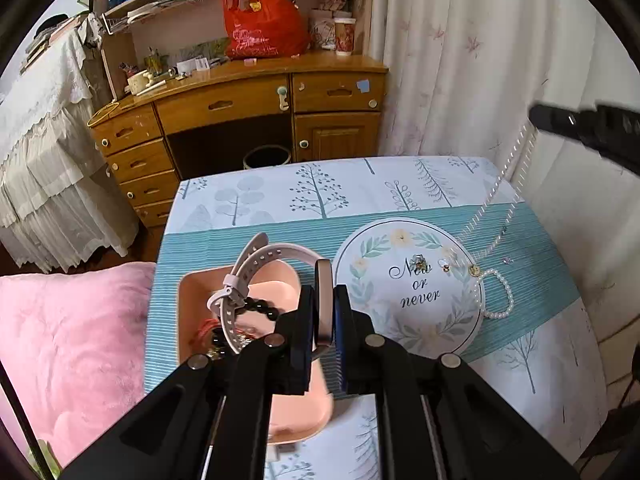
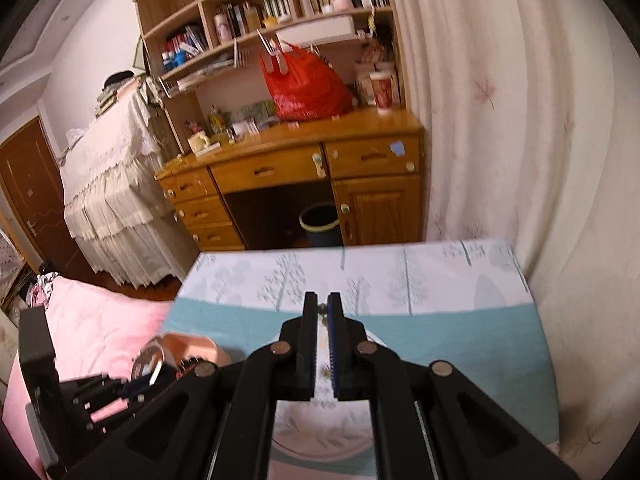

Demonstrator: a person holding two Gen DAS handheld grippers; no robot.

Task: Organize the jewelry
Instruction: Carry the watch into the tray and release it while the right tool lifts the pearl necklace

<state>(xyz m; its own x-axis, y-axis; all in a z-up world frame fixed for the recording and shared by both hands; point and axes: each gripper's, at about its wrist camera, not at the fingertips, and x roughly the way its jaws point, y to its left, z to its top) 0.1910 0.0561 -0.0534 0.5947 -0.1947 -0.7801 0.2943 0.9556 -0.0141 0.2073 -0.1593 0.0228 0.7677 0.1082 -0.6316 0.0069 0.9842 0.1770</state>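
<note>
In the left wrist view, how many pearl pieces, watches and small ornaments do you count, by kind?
Pearl strand: 1
Pearl bracelet: 1
Watch: 1
Small ornaments: 4
Total: 7

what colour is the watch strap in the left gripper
Pale pink watch strap, clearest in the left wrist view.

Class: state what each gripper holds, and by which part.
Left gripper: pale pink-strapped wristwatch, clamped across its case. Right gripper: thin pearl bead necklace, pinched at the fingertips.

The cloth-covered table [image 1: 256,200] carries a pink tray [image 1: 188,300], round plate [image 1: 360,252] and pearl bracelet [image 1: 496,312].
</note>
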